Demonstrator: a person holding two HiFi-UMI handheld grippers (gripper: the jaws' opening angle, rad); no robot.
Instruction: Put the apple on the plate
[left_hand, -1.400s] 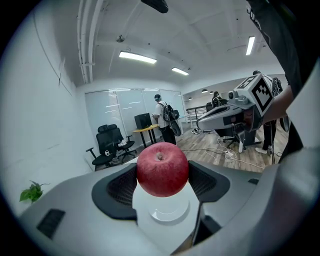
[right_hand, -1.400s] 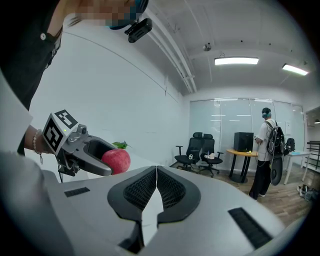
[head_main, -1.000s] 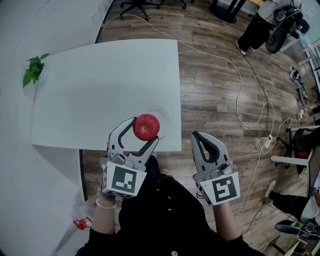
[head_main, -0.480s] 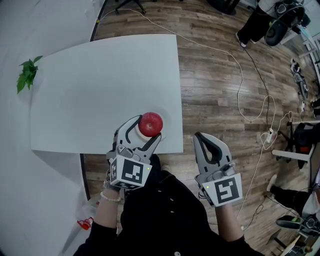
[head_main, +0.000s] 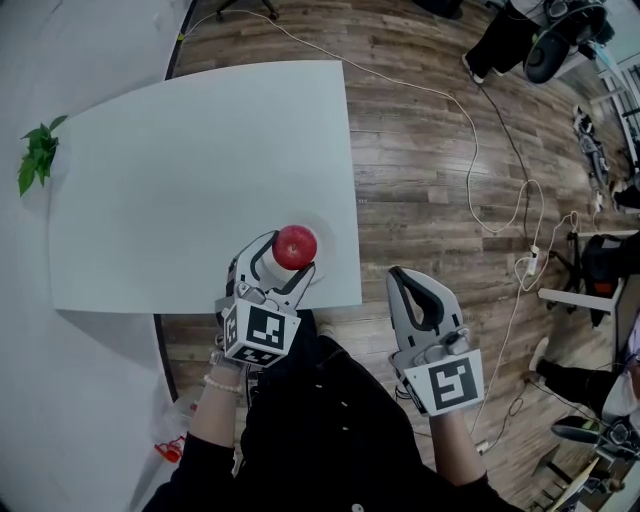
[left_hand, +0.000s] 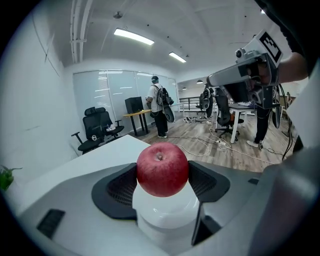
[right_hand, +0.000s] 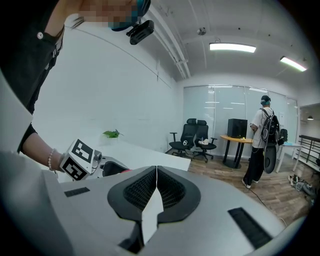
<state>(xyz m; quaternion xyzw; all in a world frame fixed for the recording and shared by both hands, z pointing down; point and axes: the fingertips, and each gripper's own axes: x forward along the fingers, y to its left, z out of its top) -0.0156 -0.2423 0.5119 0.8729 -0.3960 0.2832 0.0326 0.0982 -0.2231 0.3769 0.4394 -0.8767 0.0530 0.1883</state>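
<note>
A red apple rests on a small white plate near the front right corner of the white table. My left gripper reaches in from the front edge and is shut on the apple, one jaw on each side. In the left gripper view the apple sits between the two dark pads, which touch its sides, with the plate right below it. My right gripper is shut and holds nothing, off the table over the floor. Its pads meet in the right gripper view.
A green leafy sprig lies at the table's far left edge. Cables run over the wooden floor right of the table. Office chairs and a standing person are farther back in the room.
The left gripper has stayed round the apple over the plate and eased slightly forward. The right gripper has kept its place.
</note>
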